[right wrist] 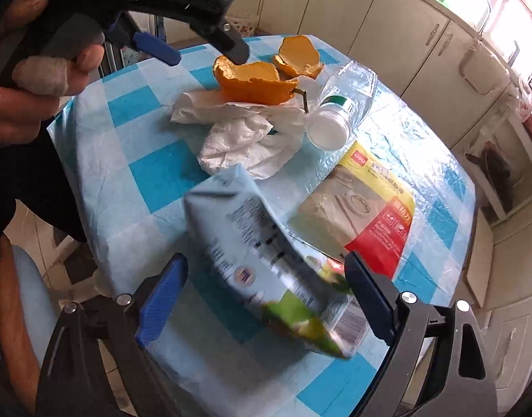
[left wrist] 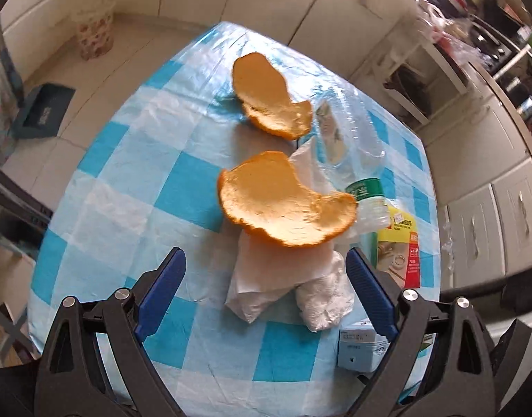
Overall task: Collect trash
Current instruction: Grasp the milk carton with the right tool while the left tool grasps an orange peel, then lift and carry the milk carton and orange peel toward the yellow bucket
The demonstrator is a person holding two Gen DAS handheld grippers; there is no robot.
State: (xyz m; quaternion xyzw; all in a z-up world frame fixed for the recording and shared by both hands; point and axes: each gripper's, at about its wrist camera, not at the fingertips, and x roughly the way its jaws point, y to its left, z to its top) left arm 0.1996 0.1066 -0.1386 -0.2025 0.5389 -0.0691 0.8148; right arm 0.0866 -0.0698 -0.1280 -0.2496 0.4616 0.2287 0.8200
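- The left gripper (left wrist: pixel 264 288) hangs over the near part of the table (left wrist: pixel 134 160), jaws spread wide and holding nothing; the crumpled tissue (left wrist: pixel 287 278) lies on the cloth in the gap between its blue pads (left wrist: pixel 161 292).
- The near peel (left wrist: pixel 283 201) sits on the tissue, rind down, just past the fingertips; the far peel (left wrist: pixel 266 100) lies beyond it, apart from it, toward the far table edge.
- A clear bottle (left wrist: pixel 346 146) lies on its side just right of the peels, its green-banded end touching the near peel's right tip.
- A yellow-and-red packet (left wrist: pixel 401 243) lies flat beside the bottle, near the right edge; a small box (left wrist: pixel 356 347) lies at the near right corner.
- The left half of the checked cloth is bare from the peels to the table's left edge.
- The right gripper (right wrist: pixel 266 295) is also wide open; a blurred carton (right wrist: pixel 266 260) lies slantwise between its fingers, but I cannot tell whether either pad touches it.
- In the right view, the left gripper hovers above the near peel, with the person's hand (right wrist: pixel 40 80) on its handle at upper left.
- A patterned bin (left wrist: pixel 94 34) stands on the floor beyond the far-left corner, well apart from the table.
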